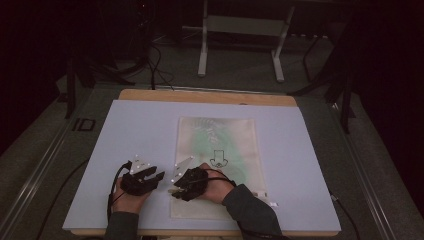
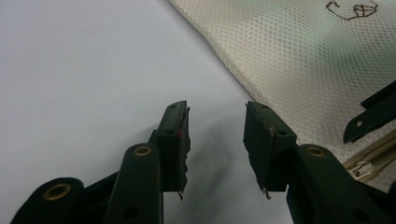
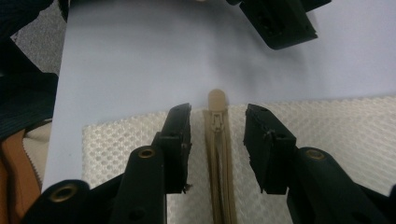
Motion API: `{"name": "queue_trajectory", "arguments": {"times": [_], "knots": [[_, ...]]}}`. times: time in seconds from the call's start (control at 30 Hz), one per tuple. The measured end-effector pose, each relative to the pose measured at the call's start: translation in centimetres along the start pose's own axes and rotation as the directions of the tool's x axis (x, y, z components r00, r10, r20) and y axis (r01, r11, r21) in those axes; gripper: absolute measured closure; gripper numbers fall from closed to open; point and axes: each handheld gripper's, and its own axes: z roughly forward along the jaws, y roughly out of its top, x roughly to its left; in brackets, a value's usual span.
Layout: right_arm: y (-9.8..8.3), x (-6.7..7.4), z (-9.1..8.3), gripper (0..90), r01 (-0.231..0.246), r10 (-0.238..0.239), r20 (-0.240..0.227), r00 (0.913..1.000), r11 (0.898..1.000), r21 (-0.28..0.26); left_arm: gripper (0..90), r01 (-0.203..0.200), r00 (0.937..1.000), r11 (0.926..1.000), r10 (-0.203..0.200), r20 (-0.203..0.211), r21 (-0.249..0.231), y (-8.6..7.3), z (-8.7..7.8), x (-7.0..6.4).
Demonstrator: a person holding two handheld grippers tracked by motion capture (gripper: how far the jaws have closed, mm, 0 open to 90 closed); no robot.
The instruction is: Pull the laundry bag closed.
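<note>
At the near edge of the table [image 1: 300, 150], two forearms come in from below, each hand carrying a set of tongs. The left tongs [image 2: 217, 140] rest over the bare pale surface just beside the near left edge of a cream mesh bag [image 1: 217, 160] — their jaws spread, nothing between them, the weave of the bag lying just off to one side. The right tongs [image 3: 217, 140] sit over the bag's near left corner, next to the left ones in the high view. Their jaws stand apart on either side of the bag's zipper [image 3: 219, 177], with the zipper pull [image 3: 217, 109] and its rounded beige tab lying in the gap at the bag's edge; the pads do not press on it, and a strip of mesh shows on each side of the zipper.

Farther out, the bag stretches flat away from the hands along the middle of the table, with a greenish tint across its middle and a small dark outline drawing [image 1: 218, 159] on it. Beyond the table's far wooden edge stands a pale metal frame [image 1: 240, 35] on the dark floor — cables trail beside it.
</note>
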Motion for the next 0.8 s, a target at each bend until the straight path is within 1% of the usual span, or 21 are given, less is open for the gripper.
{"name": "queue_trajectory", "arguments": {"times": [0.07,0.23,0.33,0.47,0.63,0.8], "knots": [[0.0,0.0,0.1,61.8,0.005,-0.005,0.0,1.0,1.0,0.0,59.4,0.001,1.0,1.0,-0.001,0.0,-0.001,0.0,0.0,0.0],[0.3,0.0,0.6,62.3,-0.001,0.001,-0.003,1.0,1.0,0.0,59.4,0.002,1.0,1.0,-0.002,0.0,-0.003,0.0,0.0,0.0],[0.7,0.0,1.0,64.8,-0.002,0.002,-0.001,1.0,1.0,-0.003,59.4,0.004,1.0,1.0,-0.004,0.0,-0.004,0.0,0.0,0.0],[1.1,-0.2,1.3,65.2,-0.007,0.007,0.0,1.0,1.0,-0.005,59.3,0.005,1.0,1.0,-0.005,0.001,-0.005,0.0,0.0,0.0],[1.6,-0.1,1.9,65.6,0.001,-0.001,0.004,1.0,1.0,0.011,59.2,0.006,1.0,1.0,-0.006,0.0,-0.006,0.0,0.0,0.1],[1.9,0.2,2.5,67.2,0.026,-0.026,0.011,0.9996,0.999,0.039,59.2,0.004,1.0,1.0,-0.004,-0.001,-0.005,0.0,-0.1,0.1]]}}
